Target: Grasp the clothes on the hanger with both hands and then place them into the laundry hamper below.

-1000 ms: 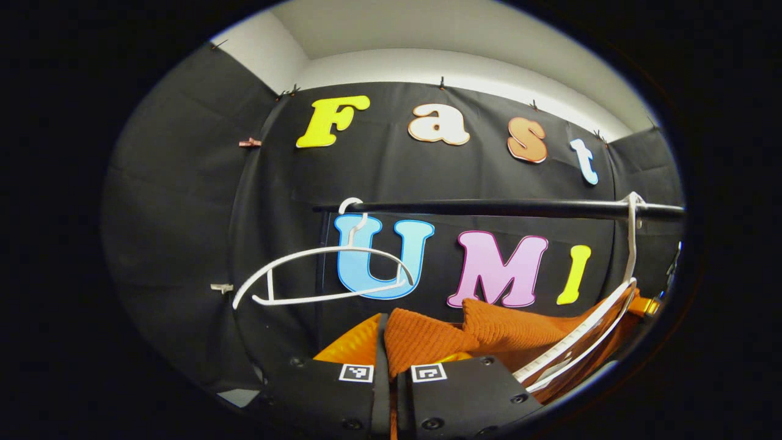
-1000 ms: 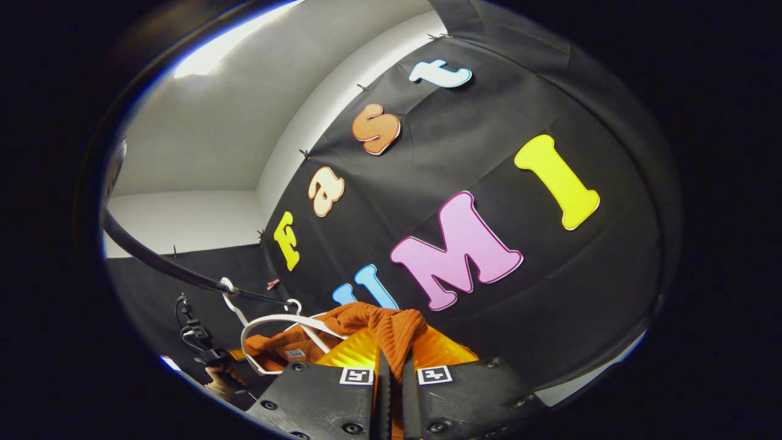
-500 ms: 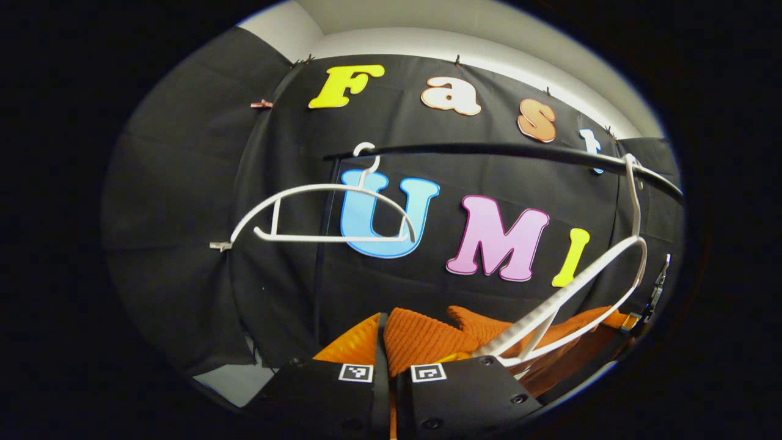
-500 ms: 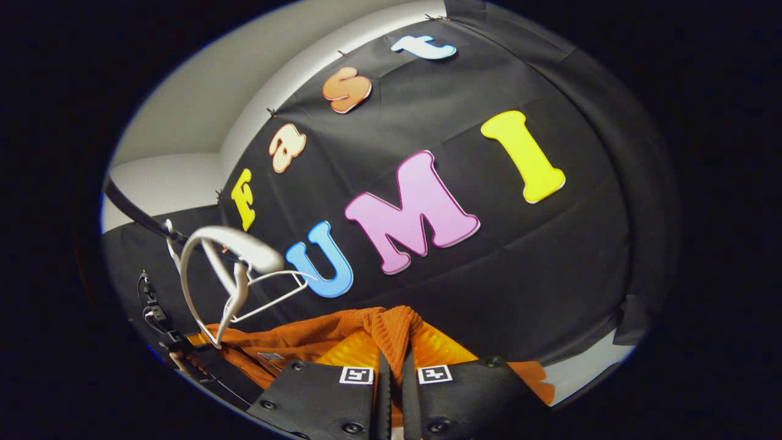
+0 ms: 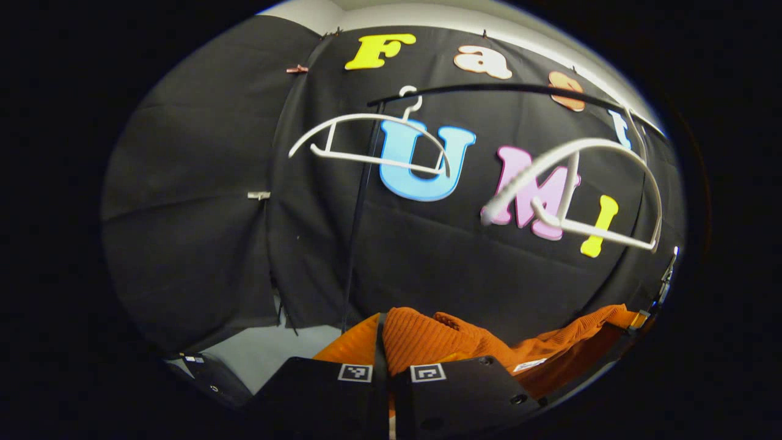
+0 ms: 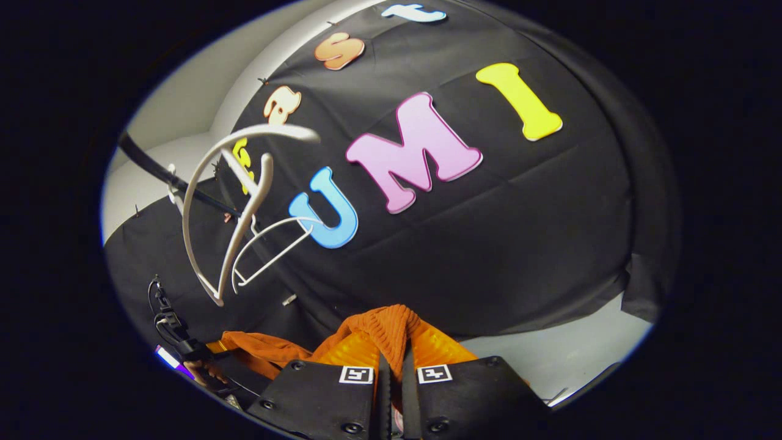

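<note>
Left gripper view has the left gripper point(image 5: 386, 366) at the bottom edge, its two fingers drawn nearly together with a bunched fold of the orange knitted garment point(image 5: 427, 336) pinched between them. From that fold the cloth runs off to the right, sagging low, toward the other gripper's body at the far right edge. Above it, well clear of the cloth, a bare white hanger point(image 5: 574, 189) hangs tilted and slightly blurred from the black rail point(image 5: 489, 90). A second bare hanger point(image 5: 372, 143) hangs from the rail farther left. Behind both is the black cloth wall, and a strip of pale floor point(image 5: 275, 354) shows below its hem at lower left.

Right gripper view has the right gripper point(image 6: 392, 370) likewise closed to a narrow slit on another ridge of the same garment point(image 6: 385, 330), both fingers pressing the knit. The cloth trails away to the left, down toward the other gripper and the hand holding it at the lower left edge. The nearer hanger point(image 6: 211, 201) stands up left of centre, apart from the cloth, with the farther hanger point(image 6: 269, 250) just behind it and the rail point(image 6: 159, 174) slanting across. Pale floor point(image 6: 568, 354) lies under the wall at lower right.
</note>
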`<state>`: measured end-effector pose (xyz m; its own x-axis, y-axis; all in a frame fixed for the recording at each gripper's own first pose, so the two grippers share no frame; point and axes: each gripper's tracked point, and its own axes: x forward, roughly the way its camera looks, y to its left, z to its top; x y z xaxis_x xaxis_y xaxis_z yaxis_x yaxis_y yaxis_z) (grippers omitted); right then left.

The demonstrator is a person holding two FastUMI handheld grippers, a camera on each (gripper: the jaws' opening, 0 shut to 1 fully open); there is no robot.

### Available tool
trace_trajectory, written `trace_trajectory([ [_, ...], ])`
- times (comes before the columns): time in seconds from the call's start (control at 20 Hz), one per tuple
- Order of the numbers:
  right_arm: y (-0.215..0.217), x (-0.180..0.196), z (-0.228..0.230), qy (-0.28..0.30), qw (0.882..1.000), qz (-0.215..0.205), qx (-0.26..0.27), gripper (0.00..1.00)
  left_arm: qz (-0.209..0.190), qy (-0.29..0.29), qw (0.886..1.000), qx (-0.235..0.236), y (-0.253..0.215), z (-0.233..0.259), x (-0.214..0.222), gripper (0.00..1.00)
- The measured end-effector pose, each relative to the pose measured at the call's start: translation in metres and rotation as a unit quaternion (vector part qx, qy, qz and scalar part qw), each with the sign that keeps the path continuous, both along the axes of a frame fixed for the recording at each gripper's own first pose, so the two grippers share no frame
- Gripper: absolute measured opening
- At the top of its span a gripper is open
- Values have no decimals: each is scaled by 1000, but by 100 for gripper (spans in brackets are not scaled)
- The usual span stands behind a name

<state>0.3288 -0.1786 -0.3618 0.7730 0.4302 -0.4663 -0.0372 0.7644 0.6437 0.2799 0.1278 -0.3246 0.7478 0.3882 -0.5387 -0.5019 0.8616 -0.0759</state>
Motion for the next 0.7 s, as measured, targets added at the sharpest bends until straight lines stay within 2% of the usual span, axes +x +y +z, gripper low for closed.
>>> trace_trajectory([
  [0.15, 40, -23, -11, 28, 999, 31, 17, 11, -28, 66, 997, -38, -29, -41, -11, 9],
  [0.4, 112, -50, -12, 61, 992, 77, 78, 11, -96, 82, 989, -70, -89, -62, 5, 9],
  [0.6, 147, -62, -9, 61, 988, 127, 65, 12, -133, 83, 984, -82, -133, -63, 15, 9],
  [0.7, 156, -69, -13, 74, 986, 143, 52, 12, -143, 95, 982, -81, -141, -66, 14, 9],
])
